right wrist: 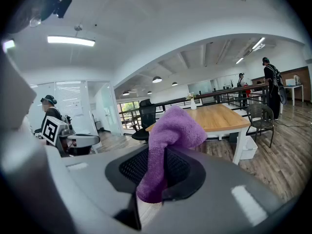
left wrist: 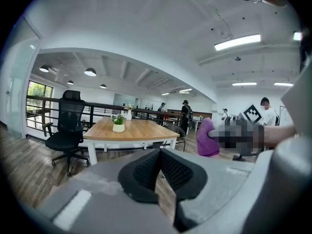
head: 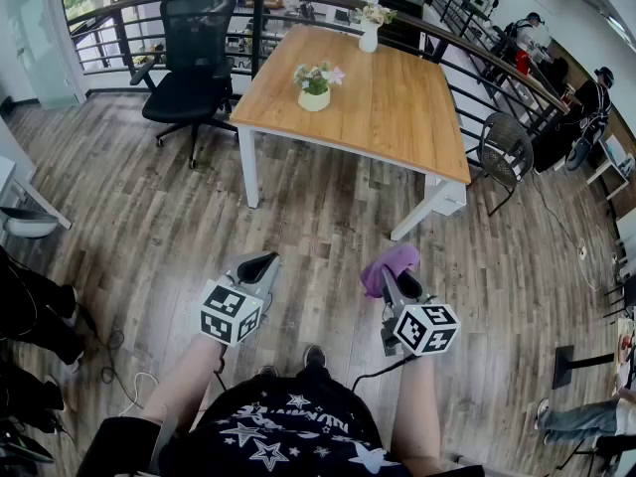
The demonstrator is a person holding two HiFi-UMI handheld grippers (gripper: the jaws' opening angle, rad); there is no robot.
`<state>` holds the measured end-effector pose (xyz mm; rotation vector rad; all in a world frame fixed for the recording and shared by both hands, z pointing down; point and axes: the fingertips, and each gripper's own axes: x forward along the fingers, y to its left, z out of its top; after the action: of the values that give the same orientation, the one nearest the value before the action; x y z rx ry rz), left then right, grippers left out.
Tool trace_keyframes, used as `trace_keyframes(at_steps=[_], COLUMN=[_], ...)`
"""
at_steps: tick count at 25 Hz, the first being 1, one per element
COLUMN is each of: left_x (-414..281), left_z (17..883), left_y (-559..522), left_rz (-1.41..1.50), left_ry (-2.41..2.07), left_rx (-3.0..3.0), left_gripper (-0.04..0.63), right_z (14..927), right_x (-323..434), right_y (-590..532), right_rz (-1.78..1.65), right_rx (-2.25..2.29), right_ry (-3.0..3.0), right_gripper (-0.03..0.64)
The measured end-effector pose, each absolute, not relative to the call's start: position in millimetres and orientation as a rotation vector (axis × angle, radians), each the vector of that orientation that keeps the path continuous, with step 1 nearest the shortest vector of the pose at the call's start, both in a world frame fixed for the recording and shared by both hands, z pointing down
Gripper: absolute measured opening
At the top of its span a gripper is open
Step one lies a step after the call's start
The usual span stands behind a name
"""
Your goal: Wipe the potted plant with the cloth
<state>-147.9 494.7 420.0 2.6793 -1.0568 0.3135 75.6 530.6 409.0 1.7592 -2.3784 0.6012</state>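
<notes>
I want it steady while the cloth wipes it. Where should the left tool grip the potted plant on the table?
Probably the low cream pot, not the soft flowers: it stands upright with a rounded wall. Come level from the table's near left edge, which is bare. The left tool is shut and would have to open first.

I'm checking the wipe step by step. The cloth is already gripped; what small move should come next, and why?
Probably step forward toward the table, carrying the right gripper toward the potted plant. The cloth is clamped in that gripper, the left gripper is shut and empty, and the plant stands on the table well ahead, likely beyond reach.
</notes>
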Motion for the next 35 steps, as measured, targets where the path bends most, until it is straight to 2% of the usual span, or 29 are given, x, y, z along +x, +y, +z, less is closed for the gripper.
trace_keyframes(at_steps=[11, 25, 35], left_x=[-156.6, -213.1, -209.4], left_z=[424.9, 451.8, 464.8], left_y=[502.8, 510.8, 458.4], left_rz=[0.317, 0.348, 0.349], left_ry=[-1.054, -1.071, -1.156], left_rx=[2.673, 2.622, 2.568], left_gripper=[0.002, 0.002, 0.002], right_z=[410.2, 439.8, 452.5], right_x=[62.3, 36.7, 67.1], right_y=[537.4, 545.0, 475.0], right_rz=[0.600, 0.575, 0.606], right_rx=[1.748, 1.844, 1.879], right_ry=[-2.395, -2.254, -2.263], right_gripper=[0.078, 0.081, 0.081])
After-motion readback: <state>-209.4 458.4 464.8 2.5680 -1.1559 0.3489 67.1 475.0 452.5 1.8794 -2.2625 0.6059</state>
